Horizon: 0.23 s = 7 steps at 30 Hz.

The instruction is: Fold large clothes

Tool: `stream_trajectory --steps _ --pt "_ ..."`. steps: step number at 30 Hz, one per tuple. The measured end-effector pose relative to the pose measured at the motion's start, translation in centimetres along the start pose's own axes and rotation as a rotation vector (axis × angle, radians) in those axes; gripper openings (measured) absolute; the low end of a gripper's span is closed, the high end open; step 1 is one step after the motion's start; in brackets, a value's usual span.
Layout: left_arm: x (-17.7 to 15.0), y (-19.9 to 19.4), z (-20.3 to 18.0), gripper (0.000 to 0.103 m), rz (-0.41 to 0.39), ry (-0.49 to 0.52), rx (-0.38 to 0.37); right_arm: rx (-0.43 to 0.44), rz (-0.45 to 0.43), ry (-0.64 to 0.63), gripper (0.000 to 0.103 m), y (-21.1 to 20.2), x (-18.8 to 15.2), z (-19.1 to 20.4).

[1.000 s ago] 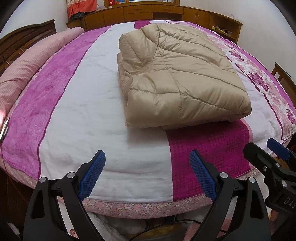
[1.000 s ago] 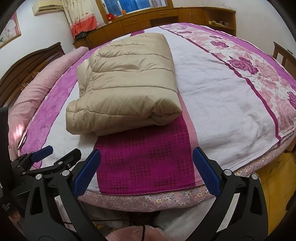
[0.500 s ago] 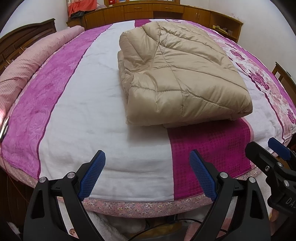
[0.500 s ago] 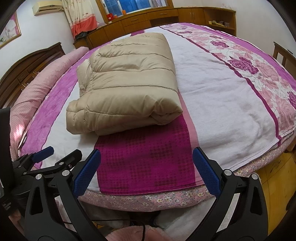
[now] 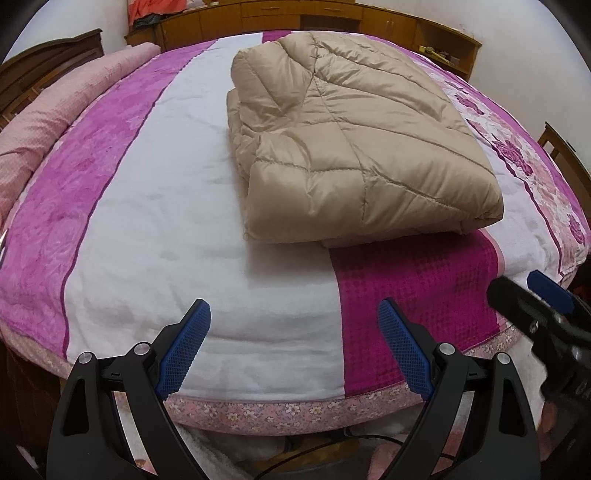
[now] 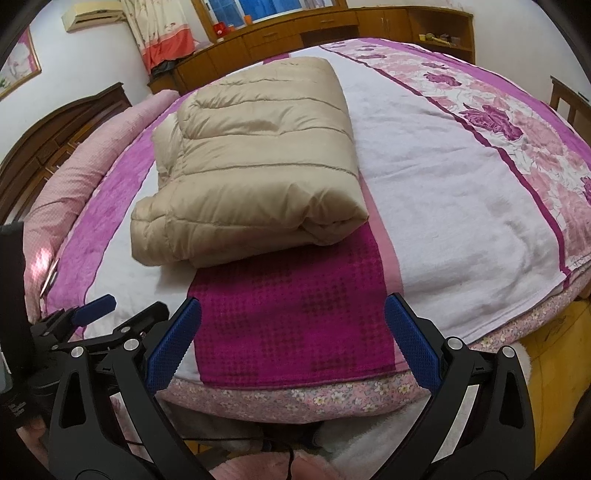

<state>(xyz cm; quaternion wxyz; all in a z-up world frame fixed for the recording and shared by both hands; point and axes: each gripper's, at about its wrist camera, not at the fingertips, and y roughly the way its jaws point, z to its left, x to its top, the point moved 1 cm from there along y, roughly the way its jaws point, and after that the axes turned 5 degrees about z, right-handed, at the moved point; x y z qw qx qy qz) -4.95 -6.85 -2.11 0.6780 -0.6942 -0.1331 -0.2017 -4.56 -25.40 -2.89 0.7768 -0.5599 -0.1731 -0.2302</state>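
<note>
A beige quilted puffer jacket [image 5: 354, 147] lies folded into a thick block on the bed; it also shows in the right wrist view [image 6: 255, 166]. My left gripper [image 5: 293, 350] is open and empty, held over the bed's near edge, well short of the jacket. My right gripper [image 6: 293, 347] is open and empty too, over the dark magenta patch of the cover. Each gripper shows at the edge of the other's view, the right gripper [image 5: 535, 306] and the left gripper [image 6: 110, 317].
The bed [image 5: 155, 229] has a pink, white and magenta cover with a floral border. A pink bolster [image 5: 55, 122] lies along the left. A wooden headboard [image 6: 55, 136], cabinets [image 6: 295, 33] and a chair [image 5: 565, 155] ring the bed. Yellow floor [image 6: 554, 350] shows on the right.
Both grippers stay open and empty. The left wrist view has tipped down and slightly closer, so the jacket sits lower in frame. The right gripper has barely moved.
</note>
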Motion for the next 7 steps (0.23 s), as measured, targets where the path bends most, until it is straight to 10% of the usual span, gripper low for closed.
stream_trajectory --steps 7 --pt "2.0 -0.3 3.0 0.088 -0.025 -0.028 0.033 -0.055 -0.068 0.04 0.098 -1.1 3.6 -3.8"
